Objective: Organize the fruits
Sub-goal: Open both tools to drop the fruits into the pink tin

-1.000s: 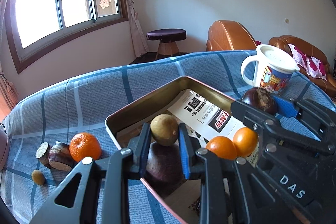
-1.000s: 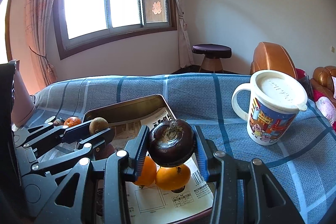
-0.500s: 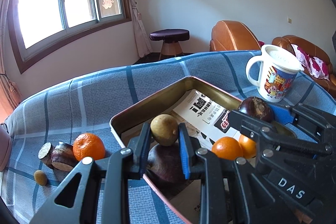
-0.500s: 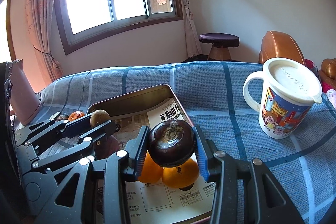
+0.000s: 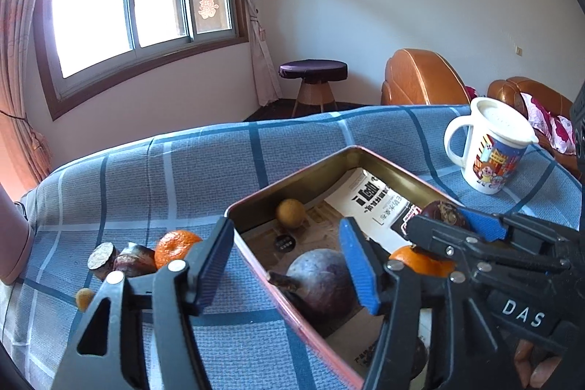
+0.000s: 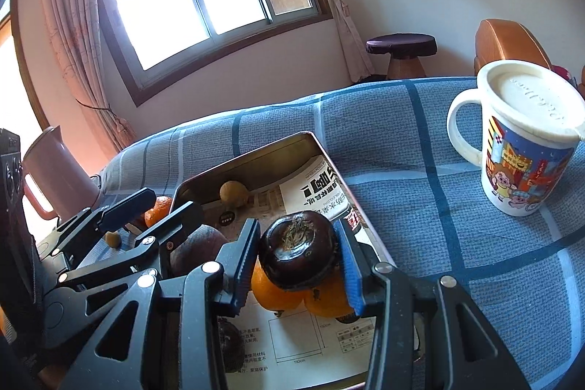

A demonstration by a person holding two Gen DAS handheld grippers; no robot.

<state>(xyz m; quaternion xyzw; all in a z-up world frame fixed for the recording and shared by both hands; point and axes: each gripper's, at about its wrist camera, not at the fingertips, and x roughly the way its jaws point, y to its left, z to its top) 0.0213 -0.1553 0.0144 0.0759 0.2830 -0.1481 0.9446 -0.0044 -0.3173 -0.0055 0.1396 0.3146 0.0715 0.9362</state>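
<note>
One metal tin sat on the blue-checked desk, lined with printed paper. Inside it lay a small tan fruit near the far wall, a large dull purple fruit at the centre of the frame, and two oranges toward the lower middle of the right wrist view. Left of the tin, on the cloth, were a mandarin, two cut brown pieces and a little yellow fruit. A lidded cartoon mug stood upright at the right, well apart from the tin.

Your left hand-held gripper tilted downward over the tin's near corner; its jaws had just been opening, and nothing was between them. Your right hand-held gripper also angled down, above the oranges, clamped on a glossy, dark purple-brown round fruit with a dry tuft on top.
</note>
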